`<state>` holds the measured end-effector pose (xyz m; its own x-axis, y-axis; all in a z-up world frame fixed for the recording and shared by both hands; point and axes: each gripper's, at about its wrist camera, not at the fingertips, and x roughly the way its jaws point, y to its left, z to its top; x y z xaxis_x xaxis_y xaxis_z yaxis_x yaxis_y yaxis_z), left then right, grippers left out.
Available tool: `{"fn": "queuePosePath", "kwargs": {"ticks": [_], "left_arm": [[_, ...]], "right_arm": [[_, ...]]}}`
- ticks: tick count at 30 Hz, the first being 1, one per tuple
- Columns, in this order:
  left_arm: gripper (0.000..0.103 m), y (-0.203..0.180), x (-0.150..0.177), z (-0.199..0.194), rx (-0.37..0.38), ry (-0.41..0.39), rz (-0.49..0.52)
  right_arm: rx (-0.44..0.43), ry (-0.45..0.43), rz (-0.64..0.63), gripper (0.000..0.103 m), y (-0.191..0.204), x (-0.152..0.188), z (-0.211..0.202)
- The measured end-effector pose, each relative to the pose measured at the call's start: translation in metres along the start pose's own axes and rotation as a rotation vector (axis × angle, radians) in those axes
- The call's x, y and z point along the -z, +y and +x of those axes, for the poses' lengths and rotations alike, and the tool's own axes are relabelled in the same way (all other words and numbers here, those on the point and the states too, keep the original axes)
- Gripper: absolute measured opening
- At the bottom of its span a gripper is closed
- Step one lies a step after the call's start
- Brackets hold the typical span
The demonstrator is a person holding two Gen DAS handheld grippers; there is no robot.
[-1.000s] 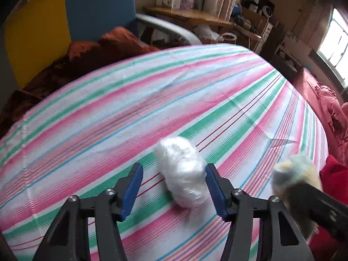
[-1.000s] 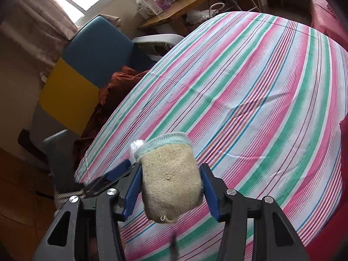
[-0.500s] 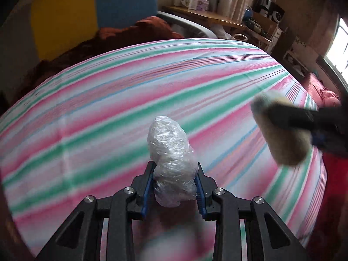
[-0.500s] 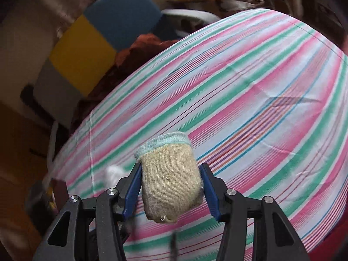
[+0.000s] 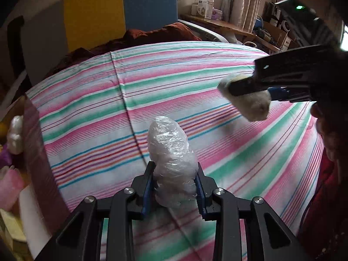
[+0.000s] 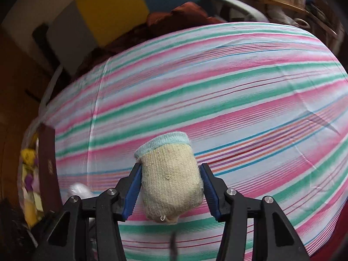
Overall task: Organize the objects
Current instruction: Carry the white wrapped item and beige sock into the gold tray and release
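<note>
My left gripper (image 5: 174,181) is shut on a crumpled ball of clear plastic wrap (image 5: 170,158) and holds it above the striped bedsheet (image 5: 195,82). My right gripper (image 6: 170,181) is shut on a rolled beige sock with a light blue cuff (image 6: 170,178), held above the sheet (image 6: 217,76). In the left wrist view the right gripper and its sock (image 5: 252,102) show at the upper right. In the right wrist view the plastic ball (image 6: 79,190) shows blurred at the lower left.
A dark red box (image 5: 41,152) stands at the left edge of the bed with several soft pink, white and yellow items (image 5: 14,134) inside; it also shows in the right wrist view (image 6: 46,169). A brown blanket (image 5: 156,33) and a blue and yellow chair (image 5: 121,6) lie beyond the bed.
My left gripper closed on the plastic ball, lifted it and swung left, bringing the box into view. My right gripper carried the sock leftward too.
</note>
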<state>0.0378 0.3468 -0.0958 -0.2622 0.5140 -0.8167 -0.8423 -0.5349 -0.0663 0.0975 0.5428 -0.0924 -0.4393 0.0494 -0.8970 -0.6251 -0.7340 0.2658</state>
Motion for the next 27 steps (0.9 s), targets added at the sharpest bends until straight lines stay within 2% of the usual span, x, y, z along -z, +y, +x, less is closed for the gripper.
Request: {"fn": "queuePosePath", "kwargs": {"ticks": [4, 10, 19, 27], "left_arm": [[0.034, 0.002, 0.006, -0.025, -0.005, -0.046, 0.011], [0.034, 0.009, 0.004, -0.065, -0.037, -0.135, 0.016], [0.034, 0.045, 0.012, -0.121, -0.172, -0.235, -0.046], [0.035, 0.086, 0.032, -0.156, -0.274, -0.277, -0.133]], "right_arm": [[0.028, 0.036, -0.062, 0.053, 0.011, 0.003, 0.009], [0.044, 0.041, -0.067, 0.053, 0.009, 0.004, 0.011], [0.057, 0.03, -0.108, 0.053, 0.019, 0.004, 0.012], [0.047, 0.01, -0.19, 0.053, 0.038, 0.011, 0.009]]}}
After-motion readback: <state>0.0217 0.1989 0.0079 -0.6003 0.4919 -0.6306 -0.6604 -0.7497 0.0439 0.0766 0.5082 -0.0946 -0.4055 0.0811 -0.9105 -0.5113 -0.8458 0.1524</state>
